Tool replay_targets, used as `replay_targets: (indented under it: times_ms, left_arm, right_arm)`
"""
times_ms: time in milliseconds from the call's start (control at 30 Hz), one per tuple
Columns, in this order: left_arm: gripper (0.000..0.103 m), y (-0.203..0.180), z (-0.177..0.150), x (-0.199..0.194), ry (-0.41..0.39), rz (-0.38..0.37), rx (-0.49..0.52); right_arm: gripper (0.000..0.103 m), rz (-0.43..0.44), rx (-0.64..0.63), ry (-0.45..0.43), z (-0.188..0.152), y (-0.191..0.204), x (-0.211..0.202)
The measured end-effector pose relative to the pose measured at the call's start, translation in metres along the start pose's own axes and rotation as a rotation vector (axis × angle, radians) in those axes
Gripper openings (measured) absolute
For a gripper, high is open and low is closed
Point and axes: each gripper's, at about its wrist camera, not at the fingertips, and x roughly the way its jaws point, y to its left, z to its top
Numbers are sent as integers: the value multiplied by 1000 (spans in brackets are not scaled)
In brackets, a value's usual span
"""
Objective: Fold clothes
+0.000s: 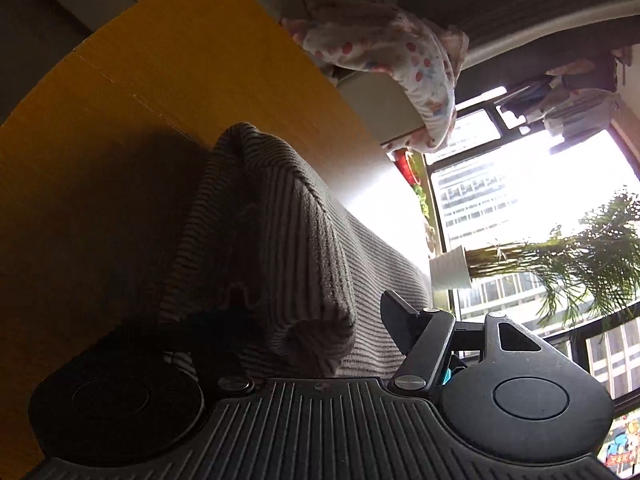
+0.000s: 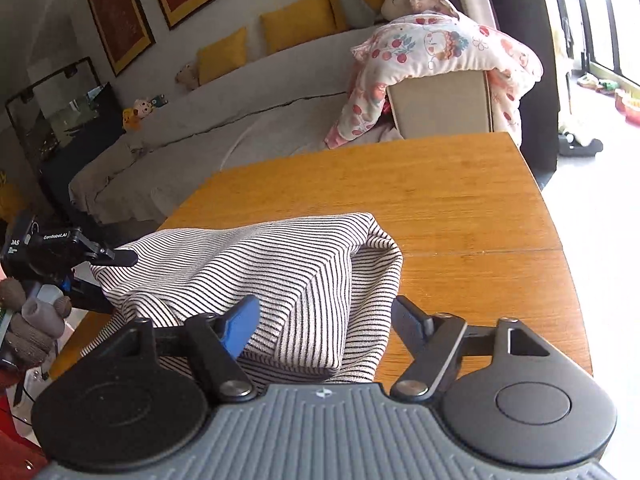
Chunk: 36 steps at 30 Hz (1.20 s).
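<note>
A black-and-white striped garment [image 2: 260,256] lies bunched in a loose fold on the wooden table [image 2: 440,200]. My right gripper [image 2: 326,304] straddles its near end. The blue left finger [image 2: 240,328] sits against the fabric and the black right finger [image 2: 412,316] stands at the cloth's edge, jaws half apart. In the left wrist view, a rolled fold of the same garment [image 1: 280,220] runs between the jaws of my left gripper [image 1: 308,312]; its right finger [image 1: 400,316] stands clear of the roll. Seen from the right wrist, the left gripper [image 2: 116,280] brackets the garment's left edge.
A cardboard box [image 2: 440,104] draped with a floral blanket [image 2: 440,48] stands beyond the table's far edge. Behind it is a grey sofa [image 2: 240,120]. A gloved hand [image 2: 32,320] holds the left gripper. A white plant pot [image 1: 448,268] stands by the window.
</note>
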Motion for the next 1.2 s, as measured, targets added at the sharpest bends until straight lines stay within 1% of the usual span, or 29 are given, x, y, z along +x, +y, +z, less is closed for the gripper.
replay_targets:
  times_ms: [33,133,200,233,267,300,333,367,400,433,467,500,567,633,700,767,833,933,1000,1033,1133,1200]
  left_arm:
    - [60,3,1,-2,0,-2,-6]
    - [53,12,5,-3,-10,-19,-37]
    - [53,16,9,-2,-17,-31,-53]
    - [56,19,10,-1,-13,-44,-58]
    - [60,21,12,1,-9,-58,-64]
    - [67,24,14,4,-5,-85,-76]
    - [67,26,17,6,-7,-99,-89]
    - [66,27,20,9,-11,-103,-92]
    - [62,24,24,10,-23,-82,-70]
    - [48,21,28,11,-35,-62,-48]
    - [38,18,31,12,-47,-42,-25]
    - [30,12,35,9,-60,-25,8]
    - [28,-2,38,-1,-75,-40,61]
    - [28,-20,35,-16,-94,-43,137]
    - [28,-34,25,-32,-104,-53,204]
    - [28,-41,10,-45,-102,-61,259]
    - [29,-40,-6,-49,-86,-41,300]
    - [30,-23,-24,-37,-49,30,315]
    - [31,-9,-30,-27,-29,84,314]
    - [31,-3,-32,-23,-25,104,315]
    - [30,-5,-28,-30,-58,78,332]
    - [31,-10,-26,-35,-81,74,354]
  right_arm:
    - [53,23,9,2,1,0,2]
    - [53,55,63,6,3,-3,16]
    - [65,54,122,23,6,-10,36]
    - [68,57,158,39,6,-15,47]
    - [73,66,197,55,6,-19,57]
    - [75,84,229,54,6,-22,64]
    - [76,106,255,42,6,-24,71]
    - [71,113,251,38,7,-21,75]
    - [54,110,226,39,10,-15,78]
    - [51,106,201,41,12,-9,81]
    - [42,105,174,37,15,-3,80]
    - [32,105,144,31,19,2,77]
    - [27,109,89,14,25,12,66]
    - [26,135,60,-11,32,18,45]
    - [26,157,55,-23,33,22,27]
    - [27,162,47,-15,28,22,19]
    - [27,161,43,3,19,21,15]
    - [27,103,42,49,-2,17,31]
    - [29,48,-23,42,-14,21,41]
    - [30,38,-45,31,-16,23,41]
    - [29,53,-54,4,-10,26,33]
    - [29,39,-67,5,-12,27,31]
